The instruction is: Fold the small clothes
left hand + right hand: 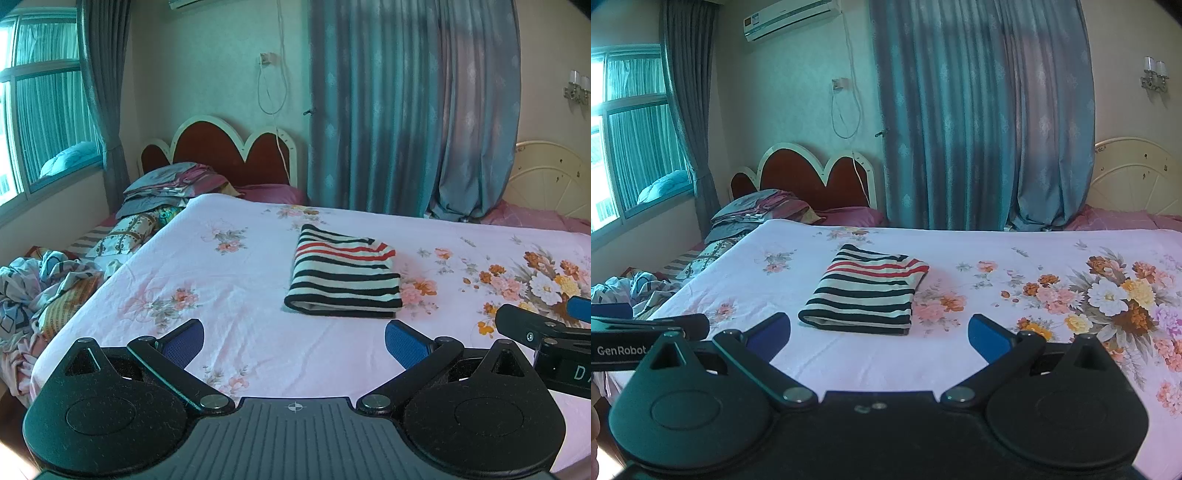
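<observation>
folded garment (343, 273) on the bedsheet (229, 280), headboard (221, 147) behind, curtain (406, 110) beyond

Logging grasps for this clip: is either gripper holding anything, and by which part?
Nothing is held. Left gripper and right gripper are open, short of the folded striped cloth.

The folded striped shirt (343, 273) ahead of the left jaws shows only its top layer; what lies folded under cannot be seen. The near edge of the bed (236, 280) is hidden behind both gripper bodies. Right of the left jaws, the right gripper (576, 308) is cut by the frame edge. The air conditioner (792, 18) label is too small to read.
</observation>
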`<action>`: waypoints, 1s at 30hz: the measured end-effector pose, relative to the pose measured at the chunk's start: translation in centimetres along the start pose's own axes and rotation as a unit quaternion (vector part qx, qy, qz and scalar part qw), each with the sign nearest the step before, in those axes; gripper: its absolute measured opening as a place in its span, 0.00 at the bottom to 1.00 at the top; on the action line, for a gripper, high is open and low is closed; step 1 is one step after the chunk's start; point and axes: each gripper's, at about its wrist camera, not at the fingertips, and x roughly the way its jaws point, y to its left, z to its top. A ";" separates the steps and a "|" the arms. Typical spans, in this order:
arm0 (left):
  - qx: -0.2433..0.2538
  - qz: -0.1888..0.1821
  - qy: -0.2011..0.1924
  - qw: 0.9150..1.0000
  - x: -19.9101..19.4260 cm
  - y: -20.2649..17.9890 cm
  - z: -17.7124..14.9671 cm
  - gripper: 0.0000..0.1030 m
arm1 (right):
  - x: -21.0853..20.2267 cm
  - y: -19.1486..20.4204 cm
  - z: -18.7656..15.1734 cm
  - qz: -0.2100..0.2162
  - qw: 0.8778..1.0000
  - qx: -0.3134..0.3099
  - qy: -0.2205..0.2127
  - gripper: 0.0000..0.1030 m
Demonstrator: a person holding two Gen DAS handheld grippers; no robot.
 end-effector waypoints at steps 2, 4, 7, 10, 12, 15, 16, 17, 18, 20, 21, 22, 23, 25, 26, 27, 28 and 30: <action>0.000 0.000 0.000 1.000 0.0 0.0 0.0 1.00 | 0.0 -0.1 0.0 0.001 1.000 -0.001 0.000 0.99; 0.001 0.000 0.001 1.000 0.0 0.0 0.0 1.00 | 0.0 0.0 0.0 0.000 1.000 0.000 0.000 0.99; 0.002 -0.001 0.003 1.000 0.3 -0.5 0.1 1.00 | 0.1 -0.3 0.0 0.001 1.000 0.000 0.003 0.99; 0.003 -0.001 0.005 1.000 0.6 -1.0 0.2 1.00 | 0.3 -0.8 0.0 0.001 1.000 0.001 0.005 0.99; 0.002 -0.003 0.006 1.000 0.8 -1.2 0.2 1.00 | 0.4 -1.1 -0.1 0.001 1.000 0.002 0.006 0.99; 0.002 -0.003 0.007 1.000 0.9 -1.3 0.2 1.00 | 0.6 -1.2 -0.1 0.000 1.000 0.003 0.008 0.99; 0.002 -0.003 0.008 1.000 1.0 -1.4 0.1 1.00 | 0.6 -1.3 -0.1 0.001 1.000 0.003 0.008 0.99; 0.002 -0.003 0.008 1.000 1.1 -1.4 0.1 1.00 | 0.7 -1.4 -0.1 0.001 1.000 0.003 0.009 0.99; 0.002 -0.003 0.009 1.000 1.2 -1.5 0.1 1.00 | 0.8 -1.5 -0.1 0.002 1.000 0.003 0.010 0.99; 0.000 -0.002 0.011 1.000 1.4 -1.6 0.1 1.00 | 1.0 -1.6 -0.2 0.002 1.000 0.002 0.012 0.99; -0.001 -0.002 0.011 1.000 1.6 -1.6 0.1 1.00 | 1.1 -1.6 -0.2 0.002 1.000 0.002 0.013 0.99; -0.001 -0.001 0.013 1.000 1.8 -1.7 0.1 1.00 | 1.2 -1.5 -0.3 0.003 1.000 0.002 0.014 0.99; -0.001 -0.001 0.015 1.000 2.0 -1.7 0.1 1.00 | 1.4 -1.6 -0.3 0.003 1.000 0.001 0.015 0.99; -0.002 -0.002 0.020 1.000 2.4 -1.7 0.1 1.00 | 1.7 -1.7 -0.3 0.004 1.000 0.001 0.018 0.99; -0.002 -0.003 0.022 1.000 2.6 -1.6 0.2 1.00 | 1.8 -1.7 -0.3 0.005 1.000 0.001 0.019 0.99; -0.001 -0.005 0.023 1.000 2.8 -1.6 0.1 1.00 | 2.0 -1.8 -0.3 0.004 1.000 0.001 0.020 0.99; -0.003 -0.009 0.020 1.000 3.0 -1.6 0.1 1.00 | 2.2 -1.8 -0.3 0.004 1.000 0.001 0.021 0.99; -0.015 -0.012 0.010 1.000 3.3 -1.3 -0.1 1.00 | 2.5 -1.9 -0.3 0.003 1.000 0.000 0.023 0.99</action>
